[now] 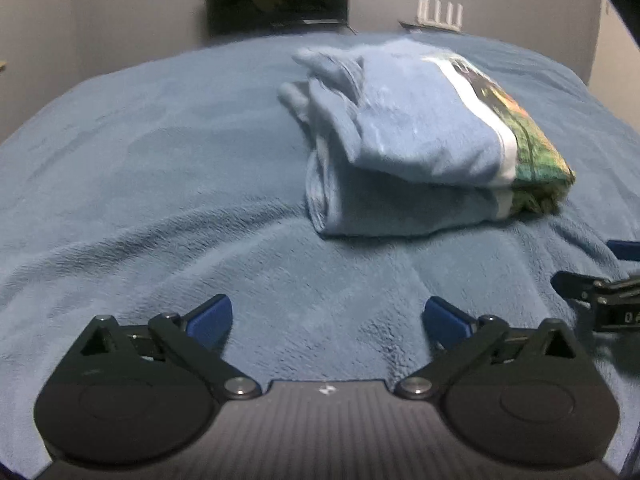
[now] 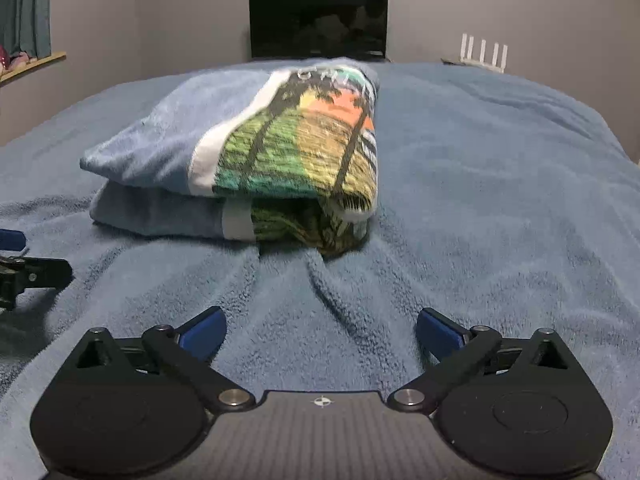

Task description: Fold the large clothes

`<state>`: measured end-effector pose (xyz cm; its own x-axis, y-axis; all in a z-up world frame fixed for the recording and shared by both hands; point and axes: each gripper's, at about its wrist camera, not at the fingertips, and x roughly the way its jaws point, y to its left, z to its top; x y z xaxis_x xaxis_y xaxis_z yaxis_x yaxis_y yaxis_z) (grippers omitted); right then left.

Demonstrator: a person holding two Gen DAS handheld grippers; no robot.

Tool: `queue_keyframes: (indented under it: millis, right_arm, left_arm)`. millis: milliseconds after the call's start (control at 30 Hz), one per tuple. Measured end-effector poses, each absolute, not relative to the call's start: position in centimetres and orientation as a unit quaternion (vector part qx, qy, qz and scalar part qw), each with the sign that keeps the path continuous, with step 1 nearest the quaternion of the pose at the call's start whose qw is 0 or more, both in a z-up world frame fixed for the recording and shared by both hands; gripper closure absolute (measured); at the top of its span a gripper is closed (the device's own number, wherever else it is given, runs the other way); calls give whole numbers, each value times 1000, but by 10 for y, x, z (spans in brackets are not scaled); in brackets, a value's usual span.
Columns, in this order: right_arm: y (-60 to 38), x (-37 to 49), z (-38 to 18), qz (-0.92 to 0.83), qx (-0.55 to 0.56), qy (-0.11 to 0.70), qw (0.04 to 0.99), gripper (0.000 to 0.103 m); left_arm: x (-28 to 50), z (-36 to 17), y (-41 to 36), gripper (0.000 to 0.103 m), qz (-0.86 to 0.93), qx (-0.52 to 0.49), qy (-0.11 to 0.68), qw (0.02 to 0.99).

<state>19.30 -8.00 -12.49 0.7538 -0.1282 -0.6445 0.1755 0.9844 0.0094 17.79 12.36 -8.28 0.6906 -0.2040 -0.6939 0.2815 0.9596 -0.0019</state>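
Note:
A folded light-blue garment [image 1: 416,140] with a colourful palm-tree print lies in a thick stack on the blue fleece blanket [image 1: 160,184]. In the left wrist view it sits ahead and to the right of my left gripper [image 1: 327,320], whose blue pads stand wide apart with only blanket between them. The right wrist view shows the same folded garment [image 2: 256,152] ahead and slightly left of my right gripper [image 2: 321,330], which is open and holds nothing. Each gripper shows at the edge of the other's view: the right gripper [image 1: 596,280] and the left gripper [image 2: 24,264].
A dark screen [image 2: 318,20] stands against the grey wall beyond the bed, with a white router [image 2: 482,54] to its right. A curtain and a wooden shelf [image 2: 34,62] are at the far left. The blanket spreads out around the garment.

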Motion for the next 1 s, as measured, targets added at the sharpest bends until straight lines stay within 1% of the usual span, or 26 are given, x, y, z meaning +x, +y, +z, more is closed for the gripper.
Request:
queue_keyframes:
  millis: [100,233,467,1000]
  right_arm:
    - [-82,199,-132,-80,41,358,929,0]
    - [-83,203,-139,-78,45,367,926,0]
    - [-82,205,-143,-78,41,370,925,0]
    - [-82,206,-144,-77,41,371,925,0]
  left_arm:
    - [182,-94,118,0,-122,80,385,911]
    - [185,-104,110,0,-119,105,375,913]
    - [180,-108,103,0,-104,108,355,923]
    - [184,-110,100,0,-104,111,355,923]
